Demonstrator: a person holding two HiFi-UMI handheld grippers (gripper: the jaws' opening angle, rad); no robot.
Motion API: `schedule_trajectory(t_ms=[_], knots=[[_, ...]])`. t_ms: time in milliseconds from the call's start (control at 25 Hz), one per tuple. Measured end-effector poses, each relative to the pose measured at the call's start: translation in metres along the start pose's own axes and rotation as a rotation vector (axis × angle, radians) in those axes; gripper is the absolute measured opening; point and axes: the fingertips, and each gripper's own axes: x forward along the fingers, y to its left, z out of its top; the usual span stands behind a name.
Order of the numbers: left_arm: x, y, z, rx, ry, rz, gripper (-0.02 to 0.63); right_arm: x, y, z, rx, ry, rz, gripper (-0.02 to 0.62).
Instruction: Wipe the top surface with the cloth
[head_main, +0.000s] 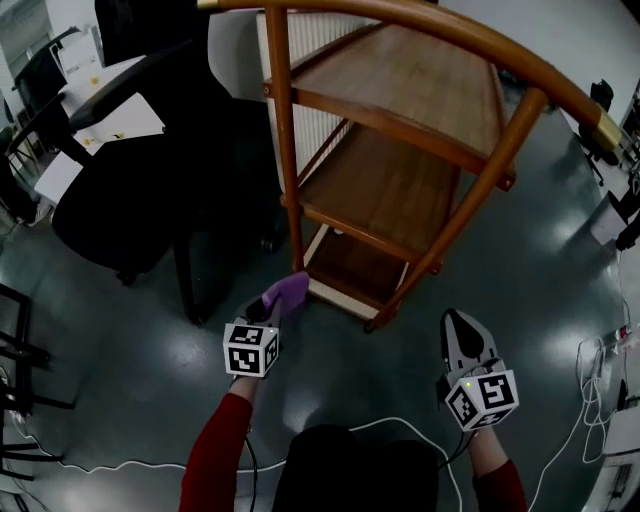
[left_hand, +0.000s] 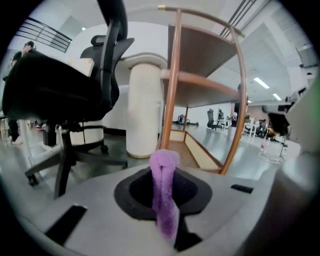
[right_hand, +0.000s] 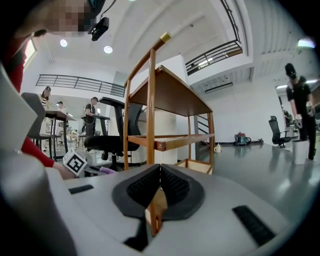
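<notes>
A wooden shelf cart (head_main: 400, 170) with curved rails stands ahead of me; its top surface (head_main: 430, 85) is bare brown wood. My left gripper (head_main: 272, 306) is low, near the cart's front left leg, shut on a purple cloth (head_main: 285, 294). In the left gripper view the purple cloth (left_hand: 165, 192) hangs pinched between the jaws of the left gripper (left_hand: 165, 200), with the cart (left_hand: 200, 100) beyond. My right gripper (head_main: 462, 330) hangs in front of the cart's right leg, shut and holding nothing. The right gripper (right_hand: 159, 192) points at the cart (right_hand: 165, 125) in its own view.
A black office chair (head_main: 140, 170) stands left of the cart, close to its leg. A white ribbed column (left_hand: 145, 112) sits behind the cart. White cables (head_main: 590, 390) trail over the grey floor at right. People stand at desks far off (right_hand: 92, 117).
</notes>
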Motion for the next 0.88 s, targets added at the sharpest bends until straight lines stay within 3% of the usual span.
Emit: schedule_trajectory(t_ms=[120,320,480,600,720,880], knots=[[-0.052,0.008,0.110,0.154,-0.143,0.009,0.055,0.004,-0.005,0.016,0.010,-0.005,-0.012,0.012],[-0.145,0.019,0.352,0.422,-0.520,0.134,0.055,0.013,-0.021,0.048,-0.011,-0.049,-0.051,0.012],[-0.214,0.001,0.474,0.541,-0.757,0.238,0.055,0.016,-0.022,0.070,-0.020,-0.086,-0.063,0.012],[-0.229,-0.028,0.498,0.644,-0.817,0.262,0.055,0.012,-0.017,0.080,-0.020,-0.094,-0.049,0.012],[-0.203,-0.050,0.467,0.724,-0.779,0.253,0.055,0.016,0.013,0.088,-0.032,-0.093,0.054,0.012],[-0.161,-0.063,0.418,0.730,-0.696,0.187,0.055,0.031,0.074,0.120,-0.100,-0.122,0.201,0.012]])
